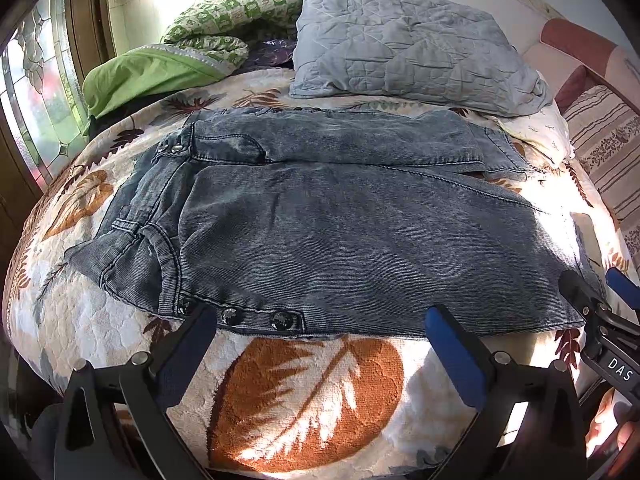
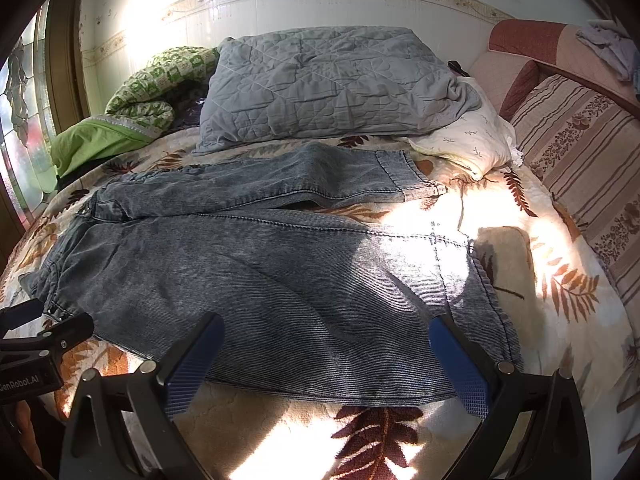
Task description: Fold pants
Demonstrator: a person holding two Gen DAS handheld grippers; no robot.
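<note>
One pair of grey-blue pants (image 1: 340, 232) lies flat on the bed, across a leaf-print quilt (image 1: 312, 392), waist toward the window side and both legs running toward the sofa side. The two legs lie side by side, the far one (image 2: 280, 184) slightly apart from the near one (image 2: 280, 292) at the hems, with quilt showing in the gap. Three dark snap buttons (image 1: 230, 315) sit in a row along the near edge of the waistband, and two more (image 1: 170, 147) show at the far side of the waist.

The left gripper (image 1: 320, 324) hovers at the near edge of the waist end, its two blue-padded fingers spread wide with nothing between them; its left finger (image 1: 188, 356) overlaps the first snap in the picture. The right gripper (image 2: 326, 344) hovers at the near edge of the near leg by the hem, jaws likewise wide apart and empty. Whether any fingertip touches the cloth cannot be told.

Beyond the pants lie one grey quilted pillow (image 1: 408, 48), one white pillow (image 2: 468, 136) tucked under its corner, and one green blanket (image 1: 192, 52) bundled by the window (image 1: 36, 92). One striped sofa (image 2: 580, 152) stands beside the bed.
</note>
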